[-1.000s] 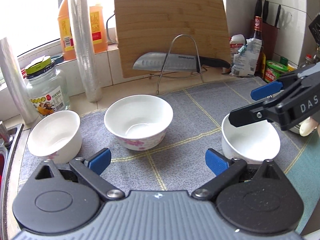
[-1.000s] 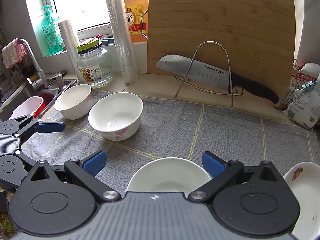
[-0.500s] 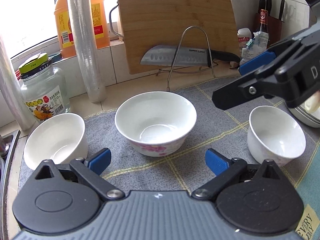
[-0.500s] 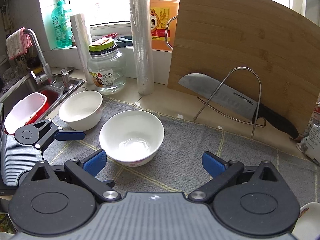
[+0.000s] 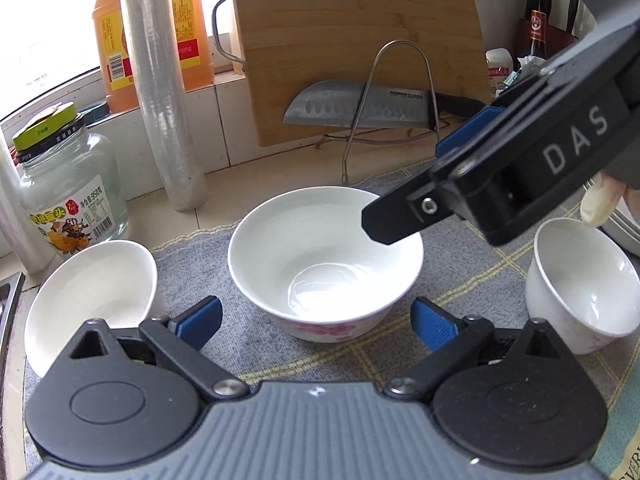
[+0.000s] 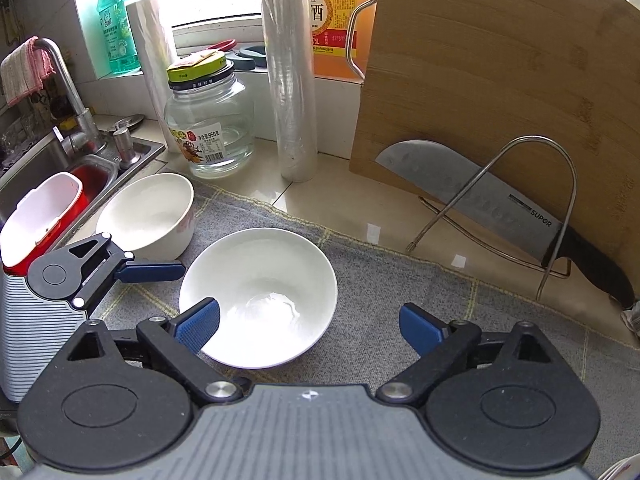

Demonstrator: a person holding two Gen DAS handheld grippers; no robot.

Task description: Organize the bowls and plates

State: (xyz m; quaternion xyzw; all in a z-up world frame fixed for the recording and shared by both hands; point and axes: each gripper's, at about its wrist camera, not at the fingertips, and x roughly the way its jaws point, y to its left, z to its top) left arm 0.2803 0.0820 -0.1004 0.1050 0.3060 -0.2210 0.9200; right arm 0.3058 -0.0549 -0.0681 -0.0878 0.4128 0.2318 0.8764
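A grey cloth [image 5: 460,264] covered the bench by the window. The flowered bowl [image 5: 326,260] sat mid-cloth, between two smaller bowls. The left gripper [image 5: 316,318] gaped wide, empty; the right gripper [image 6: 310,322], jaws just narrowing but apart, straddled that bowl's rim without touching.

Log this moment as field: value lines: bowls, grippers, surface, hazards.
bowls: three white, upright, apart: left bowl, middle bowl, right bowl
left gripper: open, empty, before middle bowl
right gripper: open, jaws just closing, over middle bowl's rim
surface: grey cloth
hazards: knife on wire rack by cutting board
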